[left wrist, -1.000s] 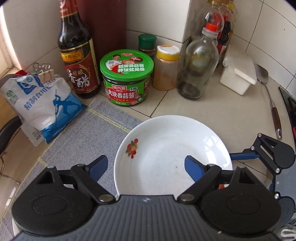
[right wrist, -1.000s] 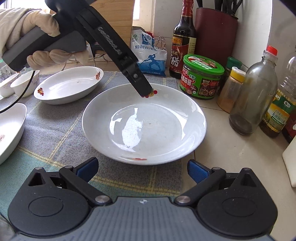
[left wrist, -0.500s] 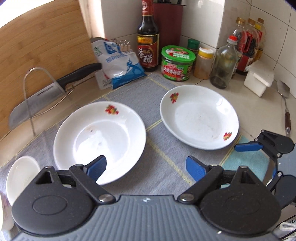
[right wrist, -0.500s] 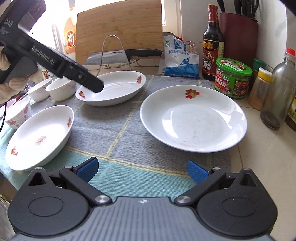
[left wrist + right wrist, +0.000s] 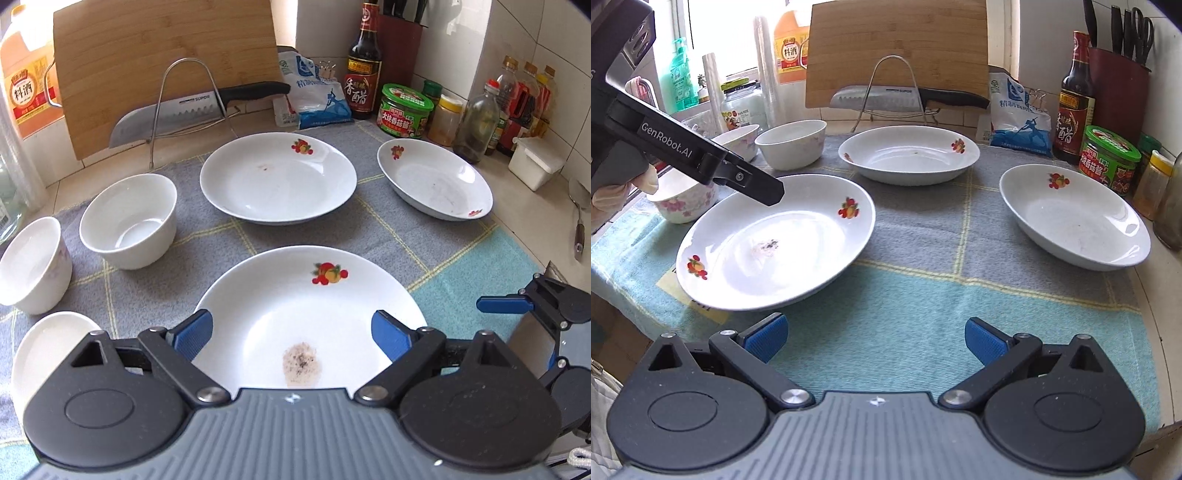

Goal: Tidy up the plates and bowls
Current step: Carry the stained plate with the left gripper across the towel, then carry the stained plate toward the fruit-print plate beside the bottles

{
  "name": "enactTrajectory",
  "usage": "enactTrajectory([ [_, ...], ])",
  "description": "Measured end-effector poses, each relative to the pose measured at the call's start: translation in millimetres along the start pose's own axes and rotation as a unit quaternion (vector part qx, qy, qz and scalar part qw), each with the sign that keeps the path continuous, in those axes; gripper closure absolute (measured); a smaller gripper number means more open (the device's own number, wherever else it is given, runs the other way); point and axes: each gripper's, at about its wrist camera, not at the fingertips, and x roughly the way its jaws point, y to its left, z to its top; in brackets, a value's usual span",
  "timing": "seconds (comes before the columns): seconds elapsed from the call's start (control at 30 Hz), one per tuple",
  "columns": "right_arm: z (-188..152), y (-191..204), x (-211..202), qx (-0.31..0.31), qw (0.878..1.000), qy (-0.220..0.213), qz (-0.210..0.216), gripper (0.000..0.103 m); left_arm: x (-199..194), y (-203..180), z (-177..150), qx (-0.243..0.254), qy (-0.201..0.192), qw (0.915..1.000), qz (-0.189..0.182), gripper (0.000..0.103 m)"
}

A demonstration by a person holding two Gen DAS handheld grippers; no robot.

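Left edge of the bench: three small bowls are grouped together, the deepest bowl (image 5: 129, 220) standing upright on the checked cloth (image 5: 221, 243), another (image 5: 31, 264) just beside it and a third (image 5: 51, 350) nearer the front edge. They appear gathered by kind, not yet nested.

Front left: the soiled plate (image 5: 306, 314) lies flat on the cloth. The left tool (image 5: 291, 332) hovers over it, jaws spread wide and gripping nothing; the plate's near rim sits between the pads without contact. Judged purpose: lining up to take this plate by its rim.

Centre, toward the back edge: a second plate (image 5: 279, 177) rests alone, before the knife rack (image 5: 192, 107).

Right, near the back corner: a third plate (image 5: 436, 181) sits beside the condiment jars (image 5: 404, 110), partly off the cloth.

Front right: the right tool (image 5: 877, 341) stands wide apart over bare cloth, holding nothing.

No plates are stacked yet.
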Motion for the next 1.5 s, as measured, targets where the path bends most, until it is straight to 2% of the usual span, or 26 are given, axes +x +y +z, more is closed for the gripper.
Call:
enactTrajectory([
  [0.3, -2.0, 52.2, 14.6, -0.036, 0.999, 0.003, 0.016, 0.0, -19.2, 29.7, -22.1, -0.005, -0.006, 1.0, 0.001, 0.01],
  [0.47, 1.3, 65.5, 29.6, -0.051, 0.998, 0.008, 0.033, 0.0, -27.6, 41.9, -29.2, -0.011, -0.009, 0.9999, 0.009, 0.01],
  [0.67, 5.4, 76.7, 40.9, -0.081, 0.996, 0.007, 0.029, 0.0, -31.5, 53.3, -33.3, -0.021, -0.006, 0.9996, 0.016, 0.01],
  [0.9, 6.1, 73.2, 43.1, -0.083, 0.996, 0.001, 0.033, 0.0, -25.0, 55.5, -26.2, -0.005, 0.001, 0.9999, 0.009, 0.01],
  [1.07, -1.9, 72.9, 41.0, -0.08, 0.996, -0.025, 0.034, 0.0, -12.9, 53.2, -16.0, 0.007, 0.011, 0.9999, -0.009, 0.01],
  [1.5, -7.1, 70.4, 40.9, -0.078, 0.995, -0.053, 0.038, 0.0, 36.9, 51.0, 18.9, 0.054, 0.064, 0.9958, -0.038, 0.01],
])
